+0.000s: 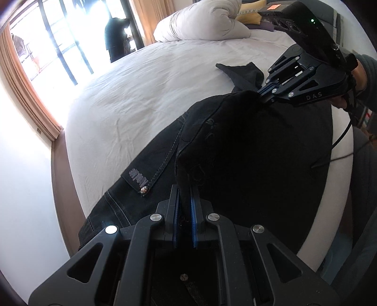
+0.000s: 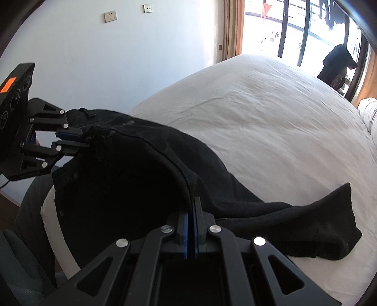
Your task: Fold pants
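Bed (image 2: 259, 122) first: white sheet gives you a flat folding surface. The black pants (image 2: 146, 179) lie along its near edge, one leg end trailing right. You hold a raised edge at two spots so it likely carries over evenly: left gripper (image 1: 185, 195) clamped on cloth, right gripper (image 2: 191, 207) pinching the seam.

Lying across the near edge of a white-sheeted bed (image 2: 259, 113): black pants (image 2: 235, 193), one leg trailing out flat; sitting toward the far end of the bed from the pants, a rolled white duvet (image 1: 202, 23) and a yellow pillow (image 1: 251, 14)
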